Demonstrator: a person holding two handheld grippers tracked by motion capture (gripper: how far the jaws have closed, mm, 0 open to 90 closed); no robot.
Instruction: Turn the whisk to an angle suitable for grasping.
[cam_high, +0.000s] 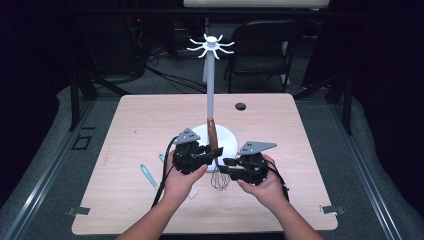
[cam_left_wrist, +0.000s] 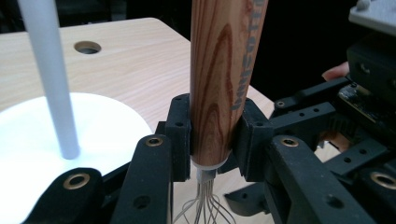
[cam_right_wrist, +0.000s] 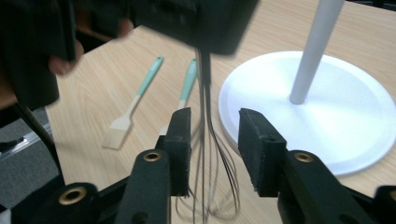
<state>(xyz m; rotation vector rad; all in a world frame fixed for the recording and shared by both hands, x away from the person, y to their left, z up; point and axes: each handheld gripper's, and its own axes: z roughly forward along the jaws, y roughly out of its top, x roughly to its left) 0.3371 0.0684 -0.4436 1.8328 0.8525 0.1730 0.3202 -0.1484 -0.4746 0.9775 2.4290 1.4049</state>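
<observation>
1. Left of the stand's white base (cam_high: 227, 142), two utensils with teal handles are lying on the table (cam_high: 130, 125): a pastry brush (cam_right_wrist: 133, 105) and, closer to the base, a second one (cam_right_wrist: 187, 86) whose head I cannot make out.
2. Just left of the stand's pole (cam_high: 210, 95), the left gripper (cam_high: 209, 152) is clamping the whisk (cam_high: 216, 160) by the lower end of its wooden handle (cam_left_wrist: 224, 79). In the left gripper view both pads (cam_left_wrist: 180, 135) are pressing on the wood, so the grip looks firm.
3. The whisk is hanging upright in front of the base, handle up, with its wire loops (cam_right_wrist: 210, 186) pointing down, above the table.
4. Right of the base's front edge, the right gripper (cam_high: 226, 162) is standing open around the wire loops. Its pads (cam_right_wrist: 180, 140) are not pressing on the wires, so it is not carrying anything.
5. I judge that the step in hand is a handover: the whisk is passing to the left gripper, and the right one is letting go.
6. The next move, as I judge it, is calling for the right gripper to draw clear of the wires without catching them. After that the left gripper needs to lift the whisk up along the pole toward the white hooks (cam_high: 211, 47) at the top of the stand, keeping the handle from slipping.
</observation>
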